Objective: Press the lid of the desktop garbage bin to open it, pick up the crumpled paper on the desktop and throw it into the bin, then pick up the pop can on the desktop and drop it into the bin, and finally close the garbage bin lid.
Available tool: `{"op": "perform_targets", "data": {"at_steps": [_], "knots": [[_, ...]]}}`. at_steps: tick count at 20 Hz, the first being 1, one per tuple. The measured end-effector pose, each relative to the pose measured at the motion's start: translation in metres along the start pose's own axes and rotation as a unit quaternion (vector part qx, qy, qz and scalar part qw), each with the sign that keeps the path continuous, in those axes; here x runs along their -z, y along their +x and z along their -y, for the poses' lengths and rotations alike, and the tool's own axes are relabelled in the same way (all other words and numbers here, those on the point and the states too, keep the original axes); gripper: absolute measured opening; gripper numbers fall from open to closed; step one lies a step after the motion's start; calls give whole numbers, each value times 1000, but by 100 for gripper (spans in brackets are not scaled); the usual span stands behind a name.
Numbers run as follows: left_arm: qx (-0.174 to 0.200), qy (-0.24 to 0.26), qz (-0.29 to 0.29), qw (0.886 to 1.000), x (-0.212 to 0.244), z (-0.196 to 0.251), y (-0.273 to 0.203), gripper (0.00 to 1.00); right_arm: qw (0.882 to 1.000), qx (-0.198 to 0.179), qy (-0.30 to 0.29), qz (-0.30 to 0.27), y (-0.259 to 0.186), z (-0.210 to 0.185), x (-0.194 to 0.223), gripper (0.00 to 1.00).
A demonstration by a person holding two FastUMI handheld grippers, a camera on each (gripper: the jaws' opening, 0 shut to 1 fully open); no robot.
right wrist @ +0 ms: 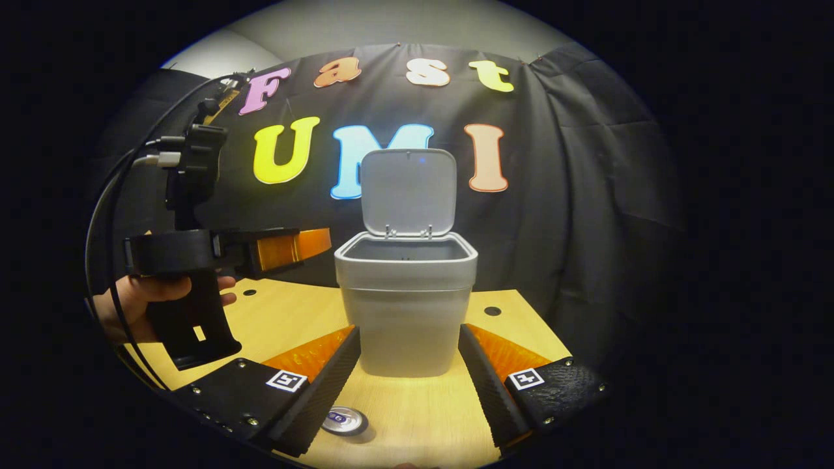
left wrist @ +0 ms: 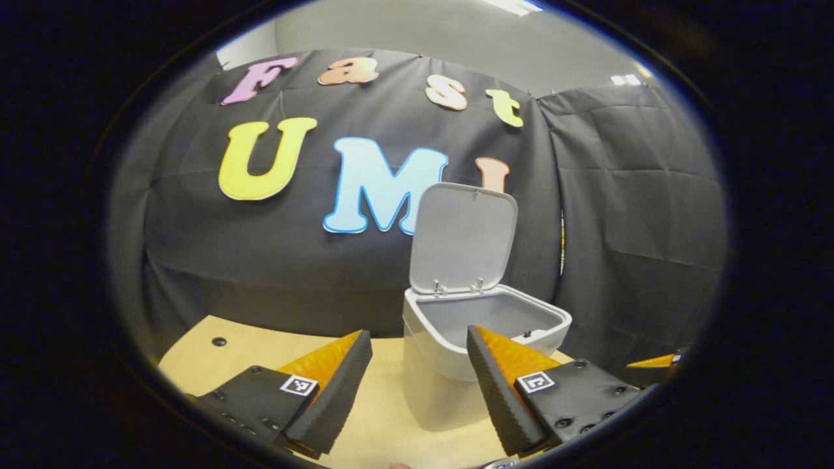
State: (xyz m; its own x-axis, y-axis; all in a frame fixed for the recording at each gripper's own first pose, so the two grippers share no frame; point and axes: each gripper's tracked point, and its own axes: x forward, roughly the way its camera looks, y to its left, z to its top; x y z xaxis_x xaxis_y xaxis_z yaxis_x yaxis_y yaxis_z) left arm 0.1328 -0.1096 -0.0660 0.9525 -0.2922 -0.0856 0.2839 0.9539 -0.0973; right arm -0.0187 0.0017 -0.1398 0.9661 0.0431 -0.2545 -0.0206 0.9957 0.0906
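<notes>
Standing mid-bench, garbage bin (right wrist: pixel 405 306) with lid (right wrist: pixel 408 192) upright, pop can (right wrist: pixel 344 420) near front edge, left gripper (left wrist: pixel 417 365) released, right gripper (right wrist: pixel 409 361) released, both empty.

Pale grey plastic bin (right wrist: pixel 405 312): smooth, matt walls, faint sheen along the rim. Its raised grey plastic lid (right wrist: pixel 408 192) has the same smooth matt finish, small hinge clips at its base. Light wooden table (right wrist: pixel 293 319): smooth, fine grain, slight gloss. Round metal pop can top (right wrist: pixel 344 420): shiny, reflective. Black cloth wall (right wrist: pixel 573 195): matt, creased, hanging in folds.
</notes>
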Motion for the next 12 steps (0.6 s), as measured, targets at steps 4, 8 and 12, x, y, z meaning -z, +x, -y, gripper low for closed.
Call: {"op": "perform_targets", "data": {"at_steps": [4, 8, 12], "knots": [[-20, 1, 9, 1000, -6, -14, -21, 96, 999, -38, -8, -29, 3, -23, 22, 97], [-36, 13, 17, 999, -15, -22, -42, 95, 995, -76, -10, -64, 6, -44, 47, 97], [-48, 19, 22, 998, -19, -30, -57, 95, 989, -107, -14, -105, 8, -62, 77, 97]]}}
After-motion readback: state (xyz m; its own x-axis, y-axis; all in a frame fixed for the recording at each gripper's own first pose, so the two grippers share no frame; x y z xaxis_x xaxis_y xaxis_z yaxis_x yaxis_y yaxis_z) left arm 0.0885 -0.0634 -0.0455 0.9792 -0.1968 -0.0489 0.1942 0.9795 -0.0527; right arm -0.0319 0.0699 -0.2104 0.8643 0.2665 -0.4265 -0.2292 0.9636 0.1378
